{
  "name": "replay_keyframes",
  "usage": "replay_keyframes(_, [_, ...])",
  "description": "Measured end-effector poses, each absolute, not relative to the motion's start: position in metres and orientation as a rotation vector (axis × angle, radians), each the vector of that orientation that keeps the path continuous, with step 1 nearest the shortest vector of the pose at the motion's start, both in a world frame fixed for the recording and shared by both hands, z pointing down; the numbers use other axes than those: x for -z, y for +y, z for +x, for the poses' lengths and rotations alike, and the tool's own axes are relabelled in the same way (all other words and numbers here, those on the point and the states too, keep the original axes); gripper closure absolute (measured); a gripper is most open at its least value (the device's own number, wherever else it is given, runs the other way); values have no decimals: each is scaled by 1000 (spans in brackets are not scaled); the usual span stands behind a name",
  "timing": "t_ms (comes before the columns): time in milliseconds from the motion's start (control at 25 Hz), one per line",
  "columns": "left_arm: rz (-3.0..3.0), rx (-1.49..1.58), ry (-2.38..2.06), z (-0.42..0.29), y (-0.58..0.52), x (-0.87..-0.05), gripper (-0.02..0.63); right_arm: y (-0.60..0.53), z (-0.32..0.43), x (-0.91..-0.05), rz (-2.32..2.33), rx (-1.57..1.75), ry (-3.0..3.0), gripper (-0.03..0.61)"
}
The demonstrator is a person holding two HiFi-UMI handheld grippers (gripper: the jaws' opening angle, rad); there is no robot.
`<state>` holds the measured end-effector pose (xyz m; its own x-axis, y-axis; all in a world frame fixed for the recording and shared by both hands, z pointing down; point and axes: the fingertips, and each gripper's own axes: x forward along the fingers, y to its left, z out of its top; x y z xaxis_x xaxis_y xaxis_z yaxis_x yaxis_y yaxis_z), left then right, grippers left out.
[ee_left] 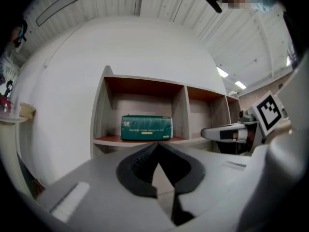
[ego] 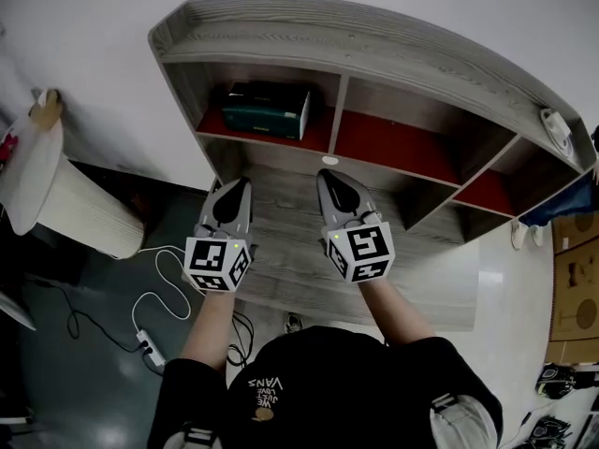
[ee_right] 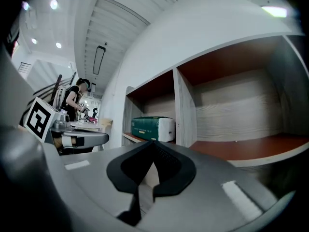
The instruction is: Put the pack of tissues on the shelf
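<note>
A dark green pack of tissues (ego: 269, 109) lies in the shelf's (ego: 281, 45) leftmost red-floored compartment; it also shows in the left gripper view as the pack (ee_left: 146, 128) and in the right gripper view as the pack (ee_right: 153, 128). My left gripper (ego: 241, 184) is shut and empty, held level over the shelf's wooden lower ledge, short of the pack. My right gripper (ego: 327, 176) is shut and empty beside it, in front of the divider between the first two compartments. Both grippers' jaws meet at the tips with nothing between them.
The middle compartment (ego: 398, 146) and the right one (ego: 487, 193) hold nothing. A white round table (ego: 56, 195) stands at the left, and a white cable and power strip (ego: 150, 344) lie on the dark floor. Cardboard boxes (ego: 576, 288) sit at the right.
</note>
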<state>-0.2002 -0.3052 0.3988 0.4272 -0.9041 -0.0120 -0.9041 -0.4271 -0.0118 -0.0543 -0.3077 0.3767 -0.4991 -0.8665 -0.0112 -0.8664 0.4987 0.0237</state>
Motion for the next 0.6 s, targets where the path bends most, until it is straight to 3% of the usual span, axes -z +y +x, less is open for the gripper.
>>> replay_keyframes(600, [-2628,-43,1747,-160,-223,-419,563,-242,-14,-400,1434,-36,-2815,575])
